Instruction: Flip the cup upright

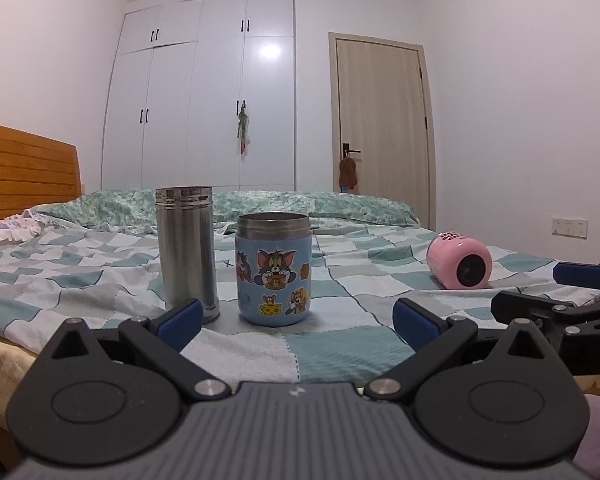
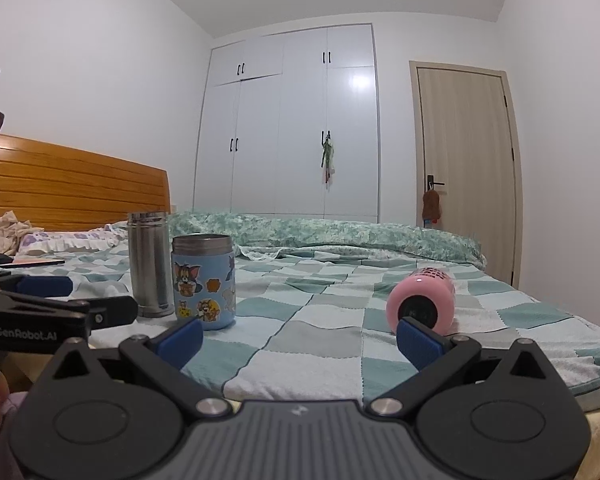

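A pink cup (image 1: 459, 259) lies on its side on the checked bedspread, its dark base facing me; it also shows in the right wrist view (image 2: 422, 300). A blue cartoon cup (image 1: 274, 268) stands upright with its mouth up, seen too in the right wrist view (image 2: 204, 280). A steel flask (image 1: 188, 248) stands upright to its left, as in the right wrist view (image 2: 149, 264). My left gripper (image 1: 298, 320) is open and empty, just short of the blue cup. My right gripper (image 2: 300, 336) is open and empty, its right fingertip just before the pink cup.
The bedspread (image 2: 320, 320) covers the bed, whose near edge lies under both grippers. A wooden headboard (image 2: 76, 184) stands at the left, with pillows (image 2: 60, 240) before it. A green quilt (image 1: 300, 204) is bunched along the far side. Wardrobe and door stand behind.
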Action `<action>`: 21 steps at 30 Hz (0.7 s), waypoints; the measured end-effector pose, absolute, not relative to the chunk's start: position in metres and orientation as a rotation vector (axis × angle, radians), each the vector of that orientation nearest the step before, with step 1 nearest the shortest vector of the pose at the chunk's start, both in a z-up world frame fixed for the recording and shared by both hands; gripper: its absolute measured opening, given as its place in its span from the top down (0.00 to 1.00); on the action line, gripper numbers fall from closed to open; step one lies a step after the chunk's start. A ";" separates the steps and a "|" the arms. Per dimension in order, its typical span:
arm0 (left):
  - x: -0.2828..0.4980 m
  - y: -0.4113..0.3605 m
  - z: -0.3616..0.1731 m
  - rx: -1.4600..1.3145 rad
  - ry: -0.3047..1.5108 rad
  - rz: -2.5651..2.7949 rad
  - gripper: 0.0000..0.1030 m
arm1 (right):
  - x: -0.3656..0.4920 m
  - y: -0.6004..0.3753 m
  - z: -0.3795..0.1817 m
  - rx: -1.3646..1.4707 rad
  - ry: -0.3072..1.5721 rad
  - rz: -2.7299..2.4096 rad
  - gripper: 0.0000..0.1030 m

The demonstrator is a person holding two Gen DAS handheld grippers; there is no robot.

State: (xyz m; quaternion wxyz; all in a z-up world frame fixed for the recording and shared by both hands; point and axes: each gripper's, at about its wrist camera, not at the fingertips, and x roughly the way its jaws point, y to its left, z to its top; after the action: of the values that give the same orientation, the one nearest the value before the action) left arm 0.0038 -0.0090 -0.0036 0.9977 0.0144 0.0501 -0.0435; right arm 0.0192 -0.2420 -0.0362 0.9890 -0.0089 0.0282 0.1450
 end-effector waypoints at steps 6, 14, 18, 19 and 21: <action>0.003 -0.008 -0.003 0.026 0.095 -0.089 0.00 | 0.015 -0.242 -0.037 -0.025 0.052 0.290 0.00; 0.003 -0.008 -0.003 0.026 0.096 -0.089 0.00 | 0.015 -0.241 -0.037 -0.029 0.053 0.290 0.00; 0.003 -0.008 -0.003 0.024 0.096 -0.090 0.00 | 0.016 -0.241 -0.037 -0.028 0.053 0.290 0.00; 0.003 -0.008 -0.003 0.024 0.096 -0.090 0.00 | 0.015 -0.242 -0.037 -0.028 0.053 0.290 0.00; 0.003 -0.008 -0.003 0.024 0.096 -0.090 0.00 | 0.016 -0.241 -0.037 -0.028 0.053 0.289 0.00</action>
State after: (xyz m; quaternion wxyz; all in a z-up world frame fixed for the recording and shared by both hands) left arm 0.0032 -0.0077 -0.0033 0.9978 0.0120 0.0479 -0.0449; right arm 0.0157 -0.2414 -0.0369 0.9891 -0.0141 0.0263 0.1442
